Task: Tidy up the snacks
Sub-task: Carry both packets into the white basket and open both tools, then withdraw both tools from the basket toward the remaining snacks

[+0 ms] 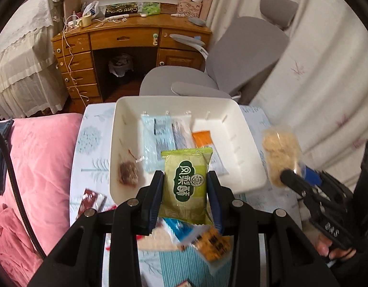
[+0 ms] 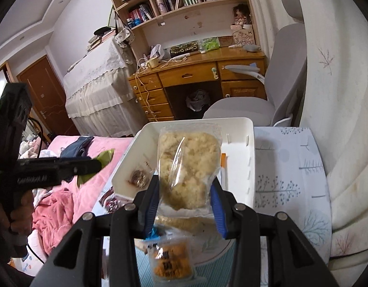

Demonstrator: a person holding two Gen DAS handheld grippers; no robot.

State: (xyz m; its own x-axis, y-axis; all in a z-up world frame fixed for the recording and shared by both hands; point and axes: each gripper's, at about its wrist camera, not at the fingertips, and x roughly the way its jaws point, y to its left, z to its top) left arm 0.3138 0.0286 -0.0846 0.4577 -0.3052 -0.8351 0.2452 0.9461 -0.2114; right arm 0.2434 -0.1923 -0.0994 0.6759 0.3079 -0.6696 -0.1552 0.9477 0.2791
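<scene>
Green and pale packets held over the bin

Green snack packet [image 1: 185,186] sits pinched in the left tool [image 1: 185,191], lower centre, above the white bin [image 1: 241,129]. Right tool [image 2: 185,195] pinches a clear packet of pale crumbly snack [image 2: 188,167], centre frame, over that bin.

Green packet [image 1: 185,186], beige packet [image 2: 187,167] above bin [image 1: 253,141]

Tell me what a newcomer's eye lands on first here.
Two held snacks: the left gripper clamps a green packet, and the right gripper clamps a clear bag of pale crumbly snack. Both hang over the white bin, which already holds several packets.
</scene>
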